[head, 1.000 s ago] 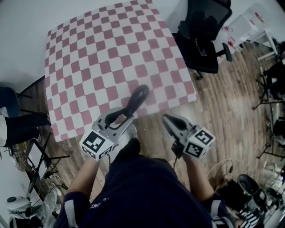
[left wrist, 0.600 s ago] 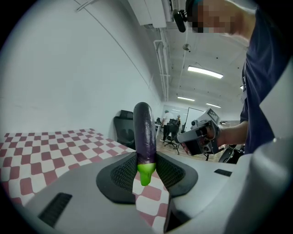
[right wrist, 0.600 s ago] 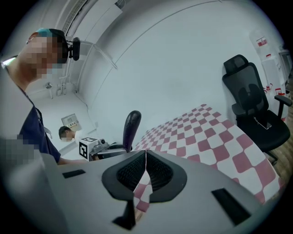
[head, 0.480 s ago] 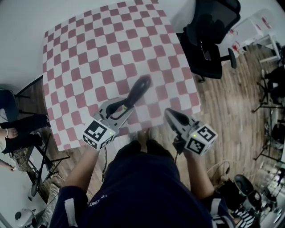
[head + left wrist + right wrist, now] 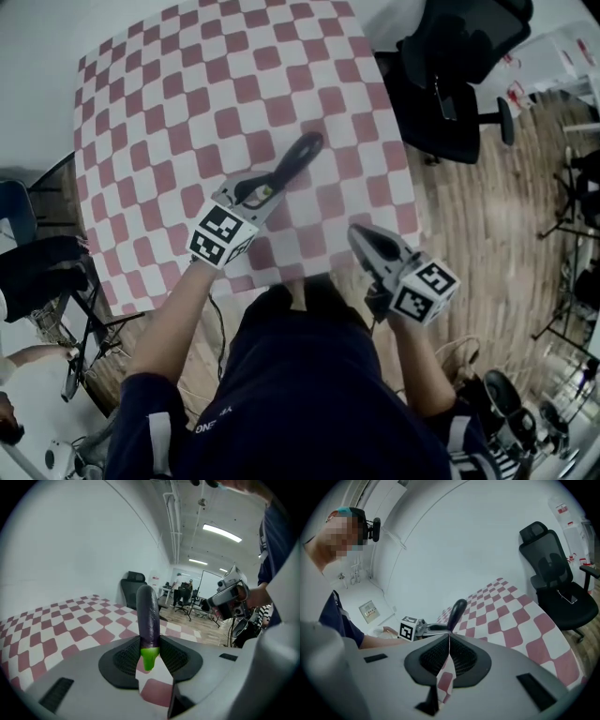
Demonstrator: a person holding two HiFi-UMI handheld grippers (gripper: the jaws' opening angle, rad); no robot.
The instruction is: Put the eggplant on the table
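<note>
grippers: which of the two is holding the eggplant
The left gripper: its fingers clamp the eggplant near its green stem end. The right gripper has its fingers together, with nothing between them.

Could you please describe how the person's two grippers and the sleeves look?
The left gripper and the right gripper both have light grey, wedge-shaped shells with black, mesh-textured pads. Each carries a white cube printed with black square markers. The person wears a dark navy short-sleeved top with white stripes on the sleeves.
</note>
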